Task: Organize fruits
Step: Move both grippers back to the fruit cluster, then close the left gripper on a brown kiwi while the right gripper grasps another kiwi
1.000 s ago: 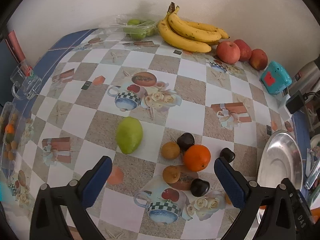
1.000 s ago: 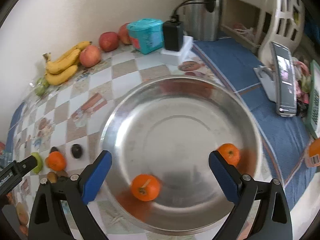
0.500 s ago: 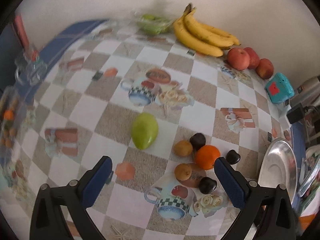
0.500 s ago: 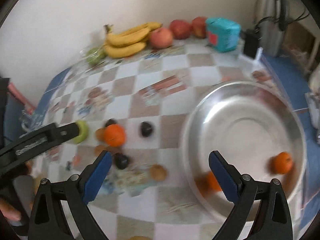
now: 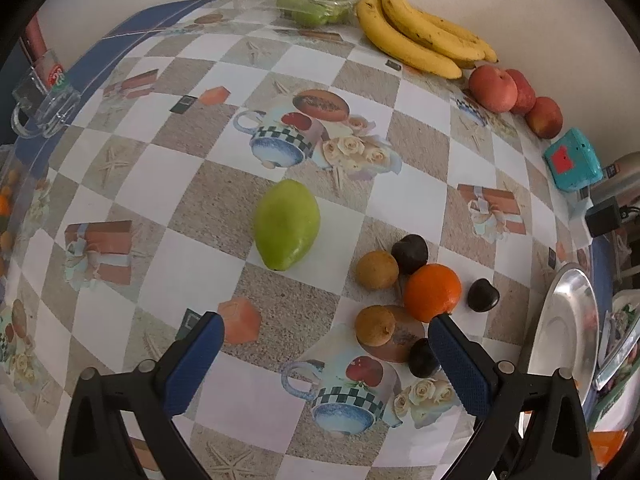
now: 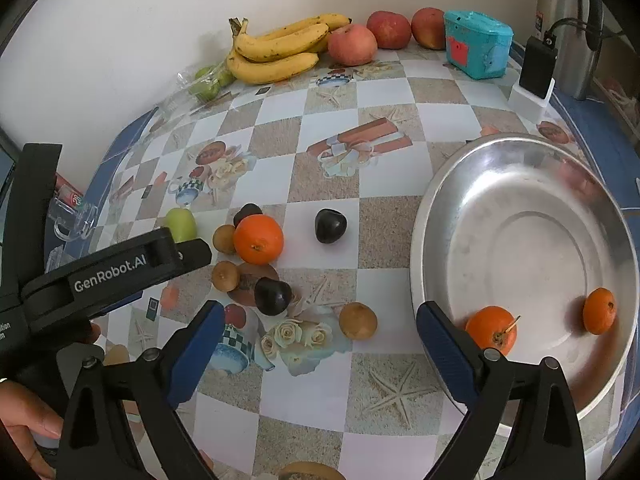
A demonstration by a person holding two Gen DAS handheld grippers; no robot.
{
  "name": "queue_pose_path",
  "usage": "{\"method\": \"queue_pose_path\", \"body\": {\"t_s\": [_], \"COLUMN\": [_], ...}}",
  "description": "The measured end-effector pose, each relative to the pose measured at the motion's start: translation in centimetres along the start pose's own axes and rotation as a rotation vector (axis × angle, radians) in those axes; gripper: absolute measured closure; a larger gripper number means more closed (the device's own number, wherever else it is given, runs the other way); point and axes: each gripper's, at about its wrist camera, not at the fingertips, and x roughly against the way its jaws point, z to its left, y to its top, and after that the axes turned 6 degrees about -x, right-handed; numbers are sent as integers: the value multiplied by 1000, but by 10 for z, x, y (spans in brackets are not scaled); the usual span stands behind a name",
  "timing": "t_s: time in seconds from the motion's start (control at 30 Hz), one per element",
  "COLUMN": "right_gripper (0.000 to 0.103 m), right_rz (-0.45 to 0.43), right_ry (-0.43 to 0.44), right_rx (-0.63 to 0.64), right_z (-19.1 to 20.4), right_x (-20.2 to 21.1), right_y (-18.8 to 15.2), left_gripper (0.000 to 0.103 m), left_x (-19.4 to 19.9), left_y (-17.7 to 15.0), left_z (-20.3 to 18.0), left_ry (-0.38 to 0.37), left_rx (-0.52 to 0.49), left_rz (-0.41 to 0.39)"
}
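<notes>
Two oranges (image 6: 491, 330) (image 6: 599, 311) sat in the steel bowl (image 6: 520, 184) at table's right, apart from each other. Left gripper (image 5: 326, 326) was spread wide, empty, hovering over loose fruit: green mango (image 5: 287, 224) ahead, third orange (image 5: 432, 292) just by its right fingertip, touching a dark plum (image 5: 409, 254) and near a small brown fruit (image 5: 377, 270). Right gripper (image 6: 320, 312) was also released, nothing between fingers, over a brown fruit (image 6: 357, 321) beside the bowl rim; another dark plum (image 6: 330, 225) lay alone between orange and bowl. Bananas (image 6: 276, 50), apples (image 6: 352, 45) and teal box (image 6: 478, 43) lined the wall. A hand (image 6: 24, 436) gripped the left tool's handle
</notes>
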Motion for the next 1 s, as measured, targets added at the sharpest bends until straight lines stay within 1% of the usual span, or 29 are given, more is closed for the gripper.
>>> {"method": "queue_pose_path", "body": {"t_s": [0.13, 0.2, 0.27, 0.3, 0.33, 0.37, 0.43, 0.47, 0.53, 0.57, 0.6, 0.63, 0.7, 0.77, 0.83, 0.9, 0.97, 1.0], "right_gripper": [6, 6, 6, 6, 7, 8, 30, 32, 33, 35, 40, 42, 42, 46, 52, 54, 56, 57], "right_rz": [3, -22, -28, -22, -15, -9, 0, 3, 15, 19, 25, 34, 51, 66, 76, 88, 101, 105], "right_ry": [4, -20, -10, 9, 18, 21, 25, 27, 26, 23, 18, 14, 5, -4, -15, -25, -40, -46], "right_rx": [3, 14, 20, 12, 4, -3, -6, -10, -15, -14, -15, -16, -20, -25, -30, -39, -38, -37], "right_z": [0, 2, 2, 1, 0, -1, -3, -4, -6, -6, -6, -7, -9, -10, -12, -14, -14, -15], "right_x": [-1, 2, 3, 2, 1, -1, -3, -4, -7, -8, -10, -12, -17, -22, -26, -30, -35, -36], "right_y": [0, 1, 1, 1, 1, 1, 1, 1, 1, 1, 1, 0, -1, -2, -2, -3, -5, -5], "left_gripper": [0, 1, 1, 4, 9, 12, 19, 20, 30, 33, 38, 44, 49, 49, 49, 50, 54, 57], "left_x": [0, -1, -4, -5, -6, -8, -10, -11, -13, -13, -15, -16, -20, -22, -24, -28, -29, -30], "left_y": [0, 1, 2, 2, 1, 2, 1, 1, 0, 0, 0, -1, -1, -1, -2, -4, -2, -3], "left_z": [-1, 0, 0, 0, 0, 0, 0, -1, -3, -4, -6, -7, -8, -10, -12, -14, -18, -19], "left_ry": [-7, -7, -12, -15, -16, -20, -36, -44, -56, -62, -69, -73, -79, -86, -89, -92, -86, -96], "left_rx": [-4, -5, -4, -5, -6, -5, -1, -2, -13, -19, -22, -23, -26, -27, -37, -42, -54, -53], "left_rz": [2, 3, 8, 11, 14, 19, 30, 33, 39, 43, 49, 53, 67, 68, 69, 75, 68, 69]}}
